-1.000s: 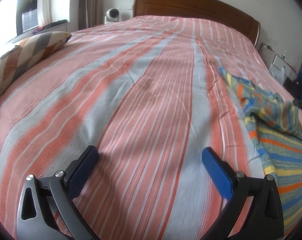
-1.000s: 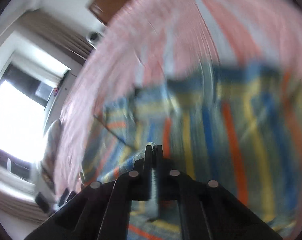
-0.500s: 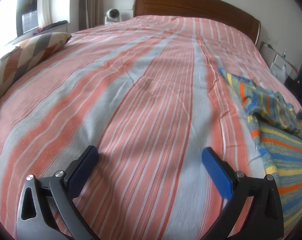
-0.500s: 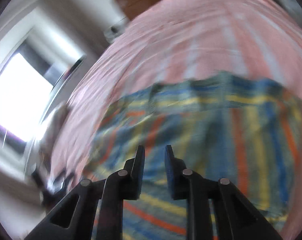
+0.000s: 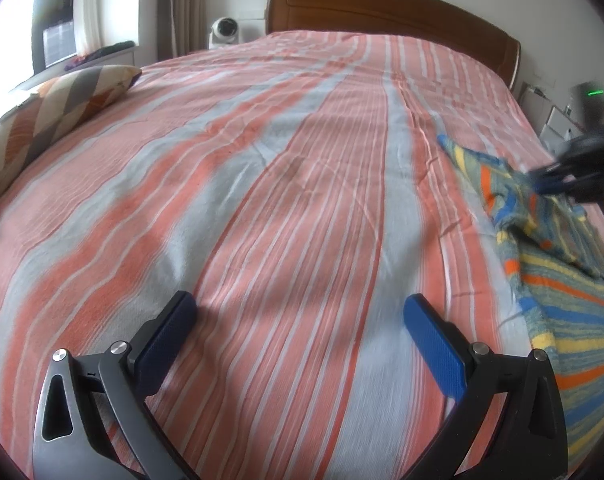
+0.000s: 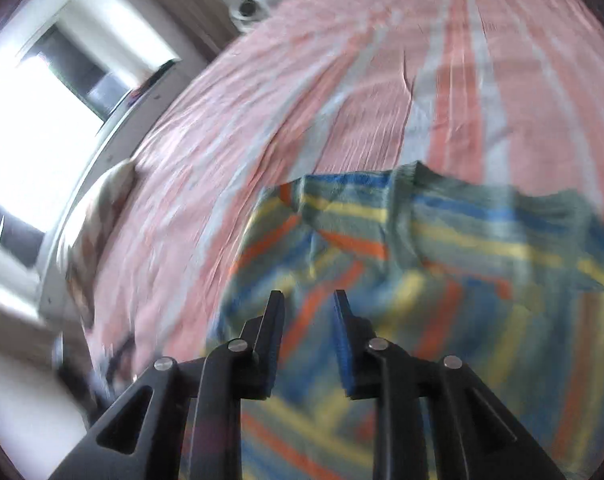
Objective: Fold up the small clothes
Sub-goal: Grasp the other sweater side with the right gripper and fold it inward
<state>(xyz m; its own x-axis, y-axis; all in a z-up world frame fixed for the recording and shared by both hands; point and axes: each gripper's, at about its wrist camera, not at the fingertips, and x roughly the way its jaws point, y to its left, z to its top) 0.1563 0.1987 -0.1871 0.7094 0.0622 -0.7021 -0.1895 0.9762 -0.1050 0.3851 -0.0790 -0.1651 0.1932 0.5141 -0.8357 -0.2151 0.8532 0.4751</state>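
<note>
A small striped garment [image 5: 562, 280] in blue, yellow, orange and green lies crumpled on the right side of the bed [image 5: 282, 168]. It fills the lower half of the right wrist view [image 6: 442, 280]. My left gripper [image 5: 298, 312] is wide open and empty, low over bare bedsheet to the left of the garment. My right gripper [image 6: 308, 300] is partly open and empty, hovering over the garment. It shows blurred at the garment's far end in the left wrist view [image 5: 574, 168].
A patterned pillow [image 5: 50, 120] lies at the bed's left edge below the window. A wooden headboard [image 5: 382, 12] stands at the far end, with a white camera-like device [image 5: 224, 30] beside it. Furniture [image 5: 562, 124] stands off the right edge.
My right gripper was shut on the garment, then let it go and opened. It has moved over the garment's far end. The left gripper has not moved.
</note>
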